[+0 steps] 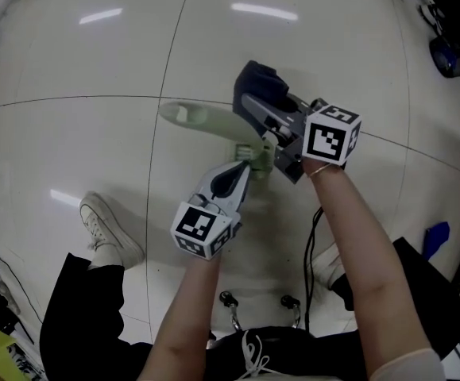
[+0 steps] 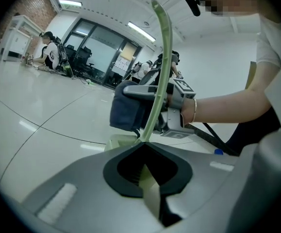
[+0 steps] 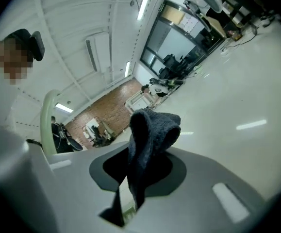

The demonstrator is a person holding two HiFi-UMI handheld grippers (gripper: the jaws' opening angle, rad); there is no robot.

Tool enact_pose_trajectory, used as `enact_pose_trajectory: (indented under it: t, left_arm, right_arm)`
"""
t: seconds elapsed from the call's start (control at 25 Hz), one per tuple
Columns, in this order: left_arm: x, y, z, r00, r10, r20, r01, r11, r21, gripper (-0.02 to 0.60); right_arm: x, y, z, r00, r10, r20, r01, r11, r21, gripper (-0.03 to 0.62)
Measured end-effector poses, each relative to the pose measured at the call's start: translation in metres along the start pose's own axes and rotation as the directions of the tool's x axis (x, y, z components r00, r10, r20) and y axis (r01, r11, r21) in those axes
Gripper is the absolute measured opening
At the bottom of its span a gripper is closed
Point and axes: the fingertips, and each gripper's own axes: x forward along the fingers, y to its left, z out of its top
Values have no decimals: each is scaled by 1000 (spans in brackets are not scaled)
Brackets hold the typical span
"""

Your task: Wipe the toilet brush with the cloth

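A pale green toilet brush (image 1: 183,115) is held over the white floor, its long flat handle reaching up and left in the head view. My left gripper (image 1: 245,165) is shut on the brush near its thicker end. In the left gripper view the handle (image 2: 162,57) rises out of the shut jaws. My right gripper (image 1: 249,101) is shut on a dark blue cloth (image 1: 261,82), which lies against the handle. The cloth (image 3: 150,140) bulges up from between the jaws in the right gripper view, with the handle (image 3: 47,120) at the left.
The person's white shoe (image 1: 106,228) stands on the glossy tiled floor (image 1: 71,54) at the lower left. A black cable (image 1: 313,244) and two stool casters (image 1: 230,300) lie near the person's legs. A blue object (image 1: 436,232) is at the right edge.
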Motion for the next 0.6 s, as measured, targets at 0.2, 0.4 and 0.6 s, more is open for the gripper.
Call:
enact_pose_trajectory:
  t: [0.2, 0.4, 0.6]
  left_arm:
    - [0, 4, 4, 999, 35, 11, -35, 999, -13, 6]
    - [1, 5, 6, 998, 60, 37, -60, 998, 1, 6]
    - [-2, 5, 3, 997, 62, 41, -63, 998, 20, 6]
  right_arm:
    - [33, -12, -42, 972, 68, -223, -62, 998, 32, 67]
    - [26, -36, -66, 959, 42, -281, -11, 994, 112, 67]
    - [7, -55, -93, 942, 44, -334, 14, 985, 170, 67]
